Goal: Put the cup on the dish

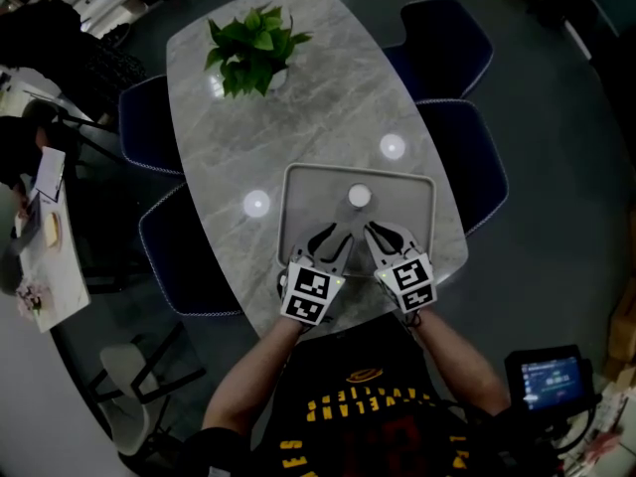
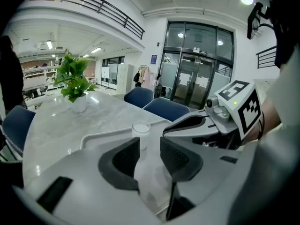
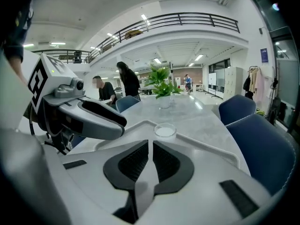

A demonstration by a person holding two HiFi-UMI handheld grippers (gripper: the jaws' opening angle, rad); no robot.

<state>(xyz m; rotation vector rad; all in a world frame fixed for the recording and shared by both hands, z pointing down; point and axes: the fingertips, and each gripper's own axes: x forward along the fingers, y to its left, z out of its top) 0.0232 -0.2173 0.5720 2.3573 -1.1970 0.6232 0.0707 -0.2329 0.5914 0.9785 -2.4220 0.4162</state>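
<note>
Left gripper (image 2: 149, 146) found part-open, empty | right gripper (image 3: 150, 146) nearly closed, empty | cup (image 1: 359, 197) seen upright on dish (image 1: 308, 207), apparently untouched | task judged complete

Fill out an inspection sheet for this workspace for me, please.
surface: grey marble table, with ceiling-light glare.
job's things: cup stands upright on the rectangular tray, near its far edge.
clutter: potted plant at the table's far end.
grippers: left gripper jaws apart, empty; right gripper jaws nearly together, empty; both over the tray's near edge.
cables: nothing seen.
surroundings: blue chairs around the table; people beyond it.
</note>
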